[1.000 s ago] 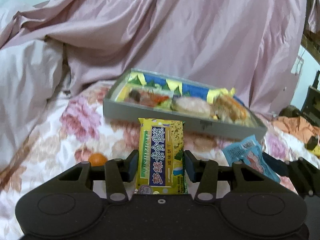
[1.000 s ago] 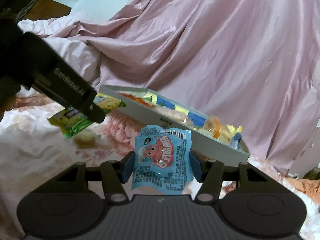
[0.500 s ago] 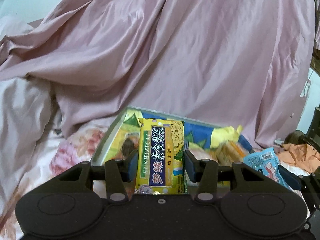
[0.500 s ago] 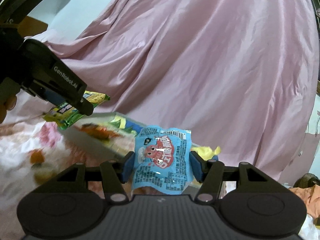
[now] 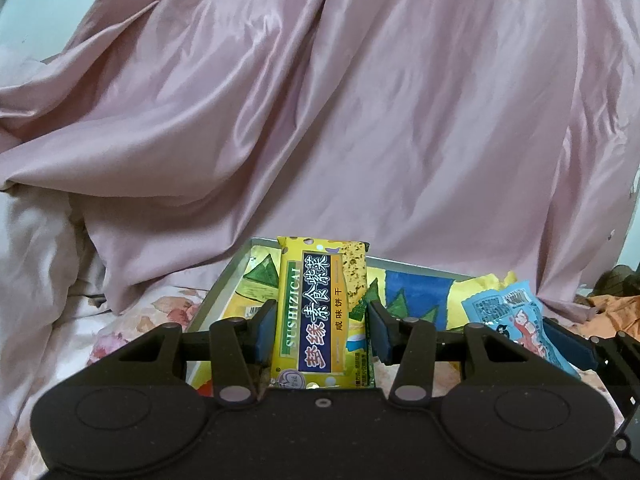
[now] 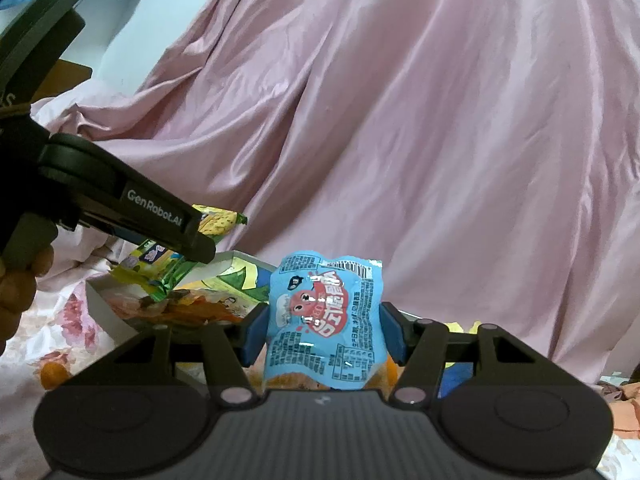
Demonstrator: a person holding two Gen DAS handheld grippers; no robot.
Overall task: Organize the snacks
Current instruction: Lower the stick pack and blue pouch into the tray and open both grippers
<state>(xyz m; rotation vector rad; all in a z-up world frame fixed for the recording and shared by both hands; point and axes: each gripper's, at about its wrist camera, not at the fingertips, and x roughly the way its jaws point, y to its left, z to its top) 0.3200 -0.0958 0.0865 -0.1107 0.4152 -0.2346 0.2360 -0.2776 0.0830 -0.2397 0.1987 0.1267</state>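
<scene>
While clamped lengthwise, yellow packet (image 5: 320, 312) upright.

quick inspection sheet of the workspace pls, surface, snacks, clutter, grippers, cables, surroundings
surface: floral bedsheet carrying a shallow grey tray
job's things: yellow rectangular cracker packet and light blue plastic snack pouch, both held up at the tray; more yellow and blue wrappers in the tray
clutter: small orange round item on the sheet; orange cloth beyond the tray
grippers: left gripper shut on the cracker packet; right gripper shut on the pouch
cables: nothing seen
surroundings: draped pink satin fabric; pale wall
</scene>
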